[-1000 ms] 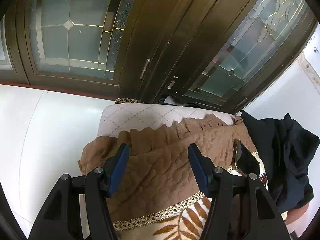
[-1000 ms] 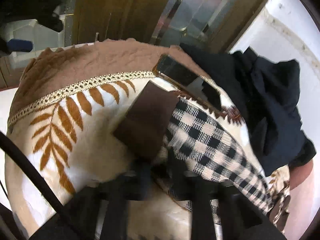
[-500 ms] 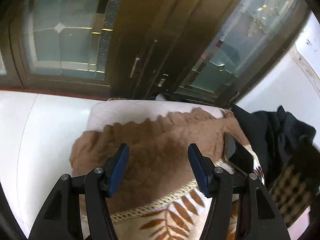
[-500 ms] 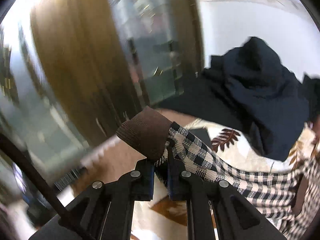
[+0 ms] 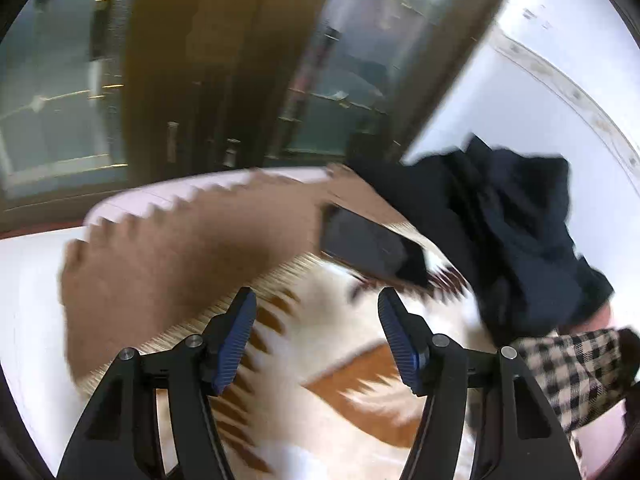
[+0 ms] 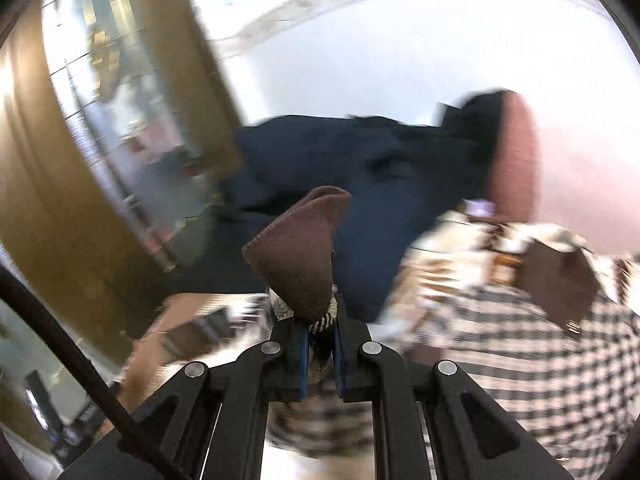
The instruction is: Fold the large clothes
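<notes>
Black-and-cream checked fabric, the checked garment (image 6: 532,344), is pinched in my right tongs (image 6: 320,344), jaws closed on it just below its brown knit cuff (image 6: 298,256); the rest trails off to the right. My left tongs (image 5: 316,336) stand open and empty above the leaf-patterned blanket (image 5: 328,344). Beyond them a dark phone (image 5: 360,242) lies on the blanket. Further right sits a dark navy garment (image 5: 516,236). Farthest stand glass-panelled wooden doors (image 5: 224,60).
</notes>
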A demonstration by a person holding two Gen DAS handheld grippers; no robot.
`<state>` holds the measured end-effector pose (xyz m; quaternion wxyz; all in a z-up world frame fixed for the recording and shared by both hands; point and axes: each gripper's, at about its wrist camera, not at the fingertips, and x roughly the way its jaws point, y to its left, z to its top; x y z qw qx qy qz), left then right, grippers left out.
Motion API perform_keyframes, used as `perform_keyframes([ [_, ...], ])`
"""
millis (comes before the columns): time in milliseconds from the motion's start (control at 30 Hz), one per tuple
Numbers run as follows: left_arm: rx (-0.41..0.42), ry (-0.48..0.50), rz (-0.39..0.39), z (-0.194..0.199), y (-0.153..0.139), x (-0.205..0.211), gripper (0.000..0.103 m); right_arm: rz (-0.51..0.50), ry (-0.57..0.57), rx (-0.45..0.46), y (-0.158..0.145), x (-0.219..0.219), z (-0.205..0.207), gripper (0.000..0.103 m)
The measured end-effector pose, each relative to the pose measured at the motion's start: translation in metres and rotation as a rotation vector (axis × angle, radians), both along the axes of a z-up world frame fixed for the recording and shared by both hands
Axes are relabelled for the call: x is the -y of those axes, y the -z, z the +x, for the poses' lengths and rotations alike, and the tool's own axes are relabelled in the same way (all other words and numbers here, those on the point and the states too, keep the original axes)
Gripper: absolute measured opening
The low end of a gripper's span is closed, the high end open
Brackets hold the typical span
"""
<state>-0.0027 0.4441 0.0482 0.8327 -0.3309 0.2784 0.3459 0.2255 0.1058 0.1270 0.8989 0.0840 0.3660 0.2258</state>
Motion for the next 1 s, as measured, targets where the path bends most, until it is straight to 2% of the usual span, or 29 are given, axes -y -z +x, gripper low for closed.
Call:
perform_keyframes([
  [133,-0.001,0.1,0.027,0.027,-0.004,0.037,0.063,-0.003,0.115,-0.068,0.03,0.072,0.012,0.011],
  [267,0.008,0.252,0.025,0.055,-0.004,0.081,0.064,-0.028,0.21,-0.124,0.061,0.136,0.015,0.011],
  [433,-0.002,0.43,0.035,0.084,0.0,0.135,0.064,-0.054,0.314,-0.177,0.095,0.202,0.019,0.011],
  [633,-0.028,0.595,0.047,0.112,0.01,0.194,0.064,-0.054,0.418,-0.236,0.126,0.272,0.013,0.011],
  [833,-0.055,0.751,0.111,0.126,0.021,0.243,0.064,-0.023,0.463,-0.267,0.148,0.313,0.006,0.011],
  [1000,-0.021,0.902,0.143,0.133,0.023,0.278,0.064,-0.002,0.467,-0.279,0.16,0.325,0.002,0.011],
])
